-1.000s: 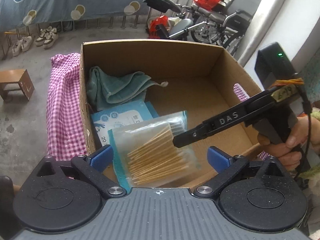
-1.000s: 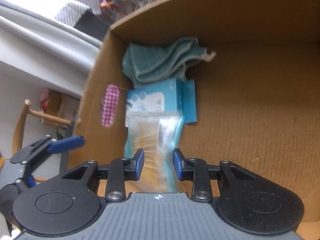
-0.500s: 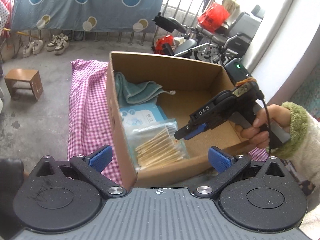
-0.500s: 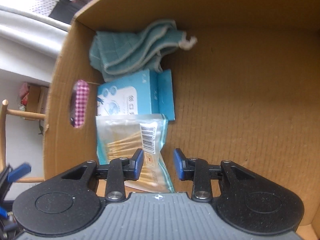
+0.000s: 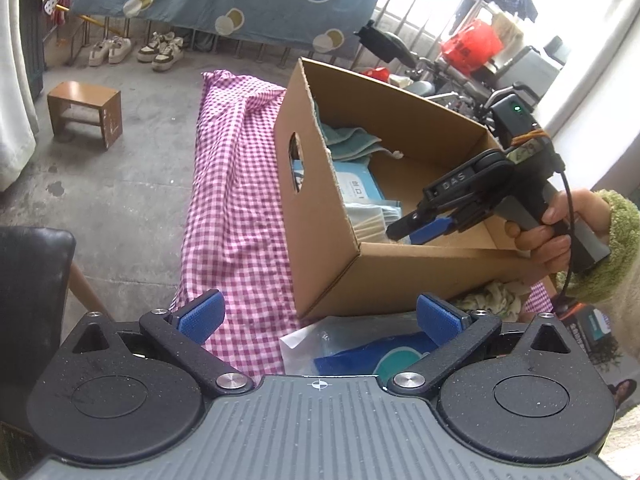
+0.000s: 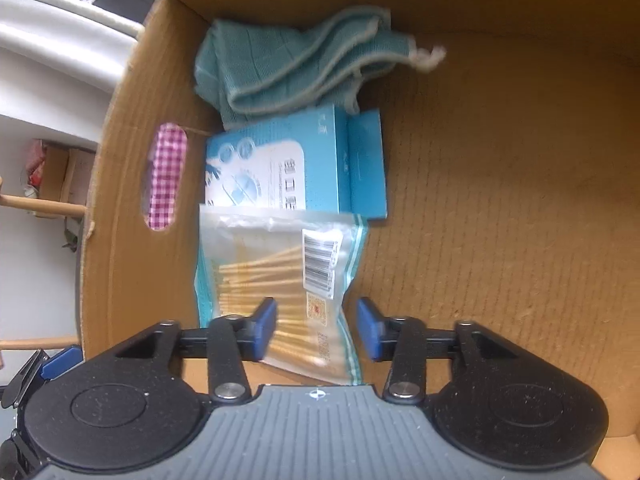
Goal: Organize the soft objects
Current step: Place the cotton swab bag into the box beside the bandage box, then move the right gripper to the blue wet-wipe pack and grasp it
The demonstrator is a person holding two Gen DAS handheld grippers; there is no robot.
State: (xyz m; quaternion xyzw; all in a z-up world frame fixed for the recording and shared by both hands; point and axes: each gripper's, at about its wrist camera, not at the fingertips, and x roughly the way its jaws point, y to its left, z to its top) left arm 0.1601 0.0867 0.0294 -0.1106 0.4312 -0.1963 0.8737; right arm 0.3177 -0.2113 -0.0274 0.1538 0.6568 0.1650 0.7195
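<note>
A cardboard box (image 5: pixel 332 256) stands on a pink checked cloth (image 5: pixel 236 184). Inside it lie a folded teal towel (image 6: pixel 280 68), a blue carton (image 6: pixel 288 168) and a clear bag of cotton swabs (image 6: pixel 280 280). My right gripper (image 6: pixel 316 328) is open, its fingers on either side of the swab bag's near end and apart from it; it also shows in the left wrist view (image 5: pixel 416 228) over the box. My left gripper (image 5: pixel 318 316) is open and empty, outside the box near its front corner, above a clear packet with a blue item (image 5: pixel 360 356).
A crumpled pale cloth (image 5: pixel 496 300) and a dark printed pack (image 5: pixel 592 332) lie by the box's front right. A small wooden stool (image 5: pixel 84 112) and shoes (image 5: pixel 136 48) stand on the concrete floor. A dark chair back (image 5: pixel 28 280) is at left.
My left gripper has pulled back and left, out of the box. My right gripper has let go of the swab bag, opened wider and drawn back a little; the bag lies on the box floor.
</note>
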